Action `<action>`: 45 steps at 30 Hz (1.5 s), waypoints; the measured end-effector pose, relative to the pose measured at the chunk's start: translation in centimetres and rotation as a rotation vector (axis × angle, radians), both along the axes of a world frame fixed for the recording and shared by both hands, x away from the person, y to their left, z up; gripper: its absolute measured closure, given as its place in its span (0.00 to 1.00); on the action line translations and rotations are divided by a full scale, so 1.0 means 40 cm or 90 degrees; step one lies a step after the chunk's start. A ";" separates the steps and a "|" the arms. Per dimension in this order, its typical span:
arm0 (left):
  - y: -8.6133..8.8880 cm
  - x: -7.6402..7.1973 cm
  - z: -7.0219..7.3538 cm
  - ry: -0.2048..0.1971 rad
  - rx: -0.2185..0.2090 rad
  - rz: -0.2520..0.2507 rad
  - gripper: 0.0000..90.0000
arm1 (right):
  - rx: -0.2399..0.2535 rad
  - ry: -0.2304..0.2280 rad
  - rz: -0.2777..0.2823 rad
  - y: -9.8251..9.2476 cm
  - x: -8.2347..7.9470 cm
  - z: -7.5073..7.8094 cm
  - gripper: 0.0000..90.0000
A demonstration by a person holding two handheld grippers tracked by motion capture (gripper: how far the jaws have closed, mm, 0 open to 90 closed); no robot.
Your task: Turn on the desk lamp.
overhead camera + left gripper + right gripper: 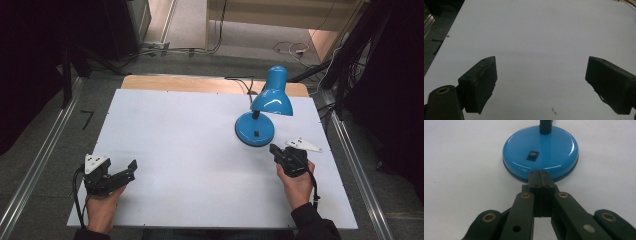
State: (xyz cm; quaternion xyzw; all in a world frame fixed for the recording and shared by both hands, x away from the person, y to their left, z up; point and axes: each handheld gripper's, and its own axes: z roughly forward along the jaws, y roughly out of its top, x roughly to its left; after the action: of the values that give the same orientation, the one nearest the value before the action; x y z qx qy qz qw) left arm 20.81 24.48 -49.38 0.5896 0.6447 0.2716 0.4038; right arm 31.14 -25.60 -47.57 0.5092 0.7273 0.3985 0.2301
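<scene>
A blue desk lamp [265, 107] stands on the white table [190, 140], right of centre; its round base [541, 151] carries a small black switch [532, 155]. My right gripper [539, 173] is shut with nothing between its pads, tips just short of the near rim of the base. In the high view the right gripper [274, 149] sits just below and right of the base. My left gripper [131, 169] rests near the table's front left corner, its jaws wide open over bare table [541, 72].
A black cord [245, 82] runs from the lamp off the far edge of the table. Metal rails [40, 160] flank the table on both sides. Cables lie on the floor beyond the far edge.
</scene>
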 end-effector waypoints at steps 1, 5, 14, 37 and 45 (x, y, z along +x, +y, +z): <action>0.000 -0.001 0.001 0.001 0.002 -0.001 0.12 | 0.001 -0.001 0.001 0.004 0.002 0.000 0.97; 0.000 0.000 0.000 0.001 0.000 -0.002 0.12 | -0.008 -0.008 0.004 0.014 0.009 0.000 0.97; -0.002 -0.001 0.002 -0.002 0.002 -0.002 0.12 | -0.008 -0.010 0.014 0.030 0.017 -0.002 0.97; -0.003 0.001 0.000 -0.001 0.004 -0.004 0.12 | -0.011 -0.026 0.012 0.063 0.068 -0.007 0.97; -0.003 0.001 0.001 -0.001 0.004 -0.005 0.12 | -0.010 -0.027 0.004 0.076 0.102 -0.018 0.97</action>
State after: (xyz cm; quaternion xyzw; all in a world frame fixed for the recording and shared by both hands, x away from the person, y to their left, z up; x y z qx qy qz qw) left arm 20.84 24.35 -49.36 0.5929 0.6414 0.2726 0.4034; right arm 35.22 -22.56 -48.31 0.4967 0.7268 0.4042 0.2483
